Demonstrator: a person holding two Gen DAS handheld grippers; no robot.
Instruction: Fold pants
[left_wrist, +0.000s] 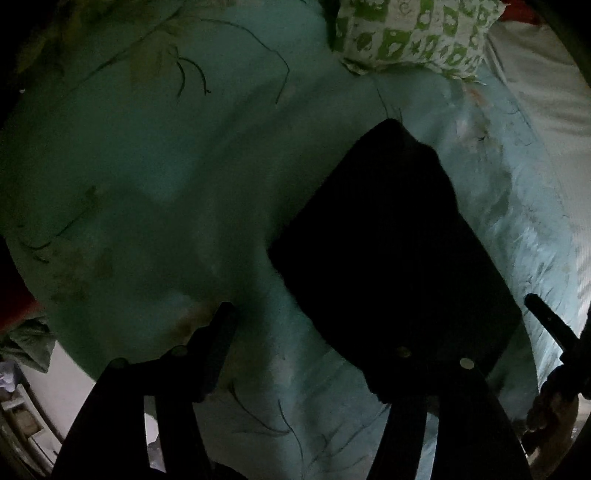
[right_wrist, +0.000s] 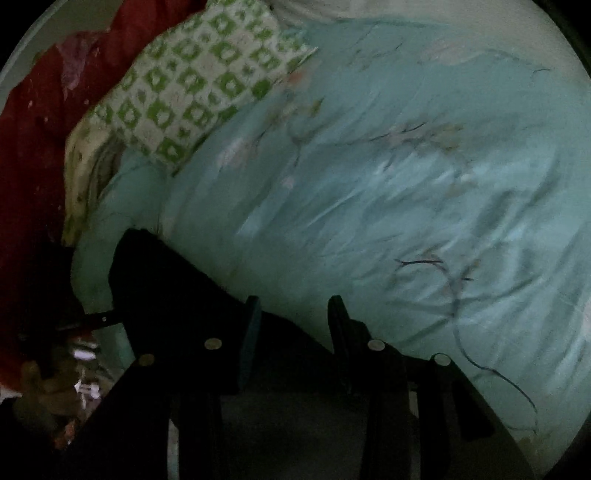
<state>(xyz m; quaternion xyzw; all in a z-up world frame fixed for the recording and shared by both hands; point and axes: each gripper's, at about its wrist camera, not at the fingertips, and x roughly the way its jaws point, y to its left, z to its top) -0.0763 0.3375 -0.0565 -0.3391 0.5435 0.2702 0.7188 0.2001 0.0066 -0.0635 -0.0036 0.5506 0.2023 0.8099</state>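
**A:** Start with what's nearest. How do the left tongs (left_wrist: 314, 354) stand?

**B:** Spread wide. One finger sits over bare bedspread (left_wrist: 184, 166), the other reaches over the near edge of the pants (left_wrist: 388, 251). I can't tell if that finger touches the cloth; nothing is pinched.

**A:** And the right tongs (right_wrist: 293, 332)?

**B:** Also parted, with a clear gap between the pads. The dark cloth lies under the left-hand finger and runs away toward the pillow. Again nothing is gripped, as far as the dim light shows.

**A:** So where are the pants?

**B:** Flat on the bed, already a compact dark block, roughly a rectangle with one corner pointing away. In the left view the right tongs' tip shows just past the block's far side.

**A:** Why that arrangement, would you say?

**B:** My guess: one tool flanks each side of the bundle so both can take an edge for a further fold, or they have let go of a finished one. The block looks close to done.

**A:** Farther off?

**B:** A green-and-white checked pillow (right_wrist: 192, 85) at the head of the bed, and red fabric (right_wrist: 33, 122) beyond it.

**A:** Any brand, label or lettering?

**B:** None readable. The pants are too dark to show a tag.
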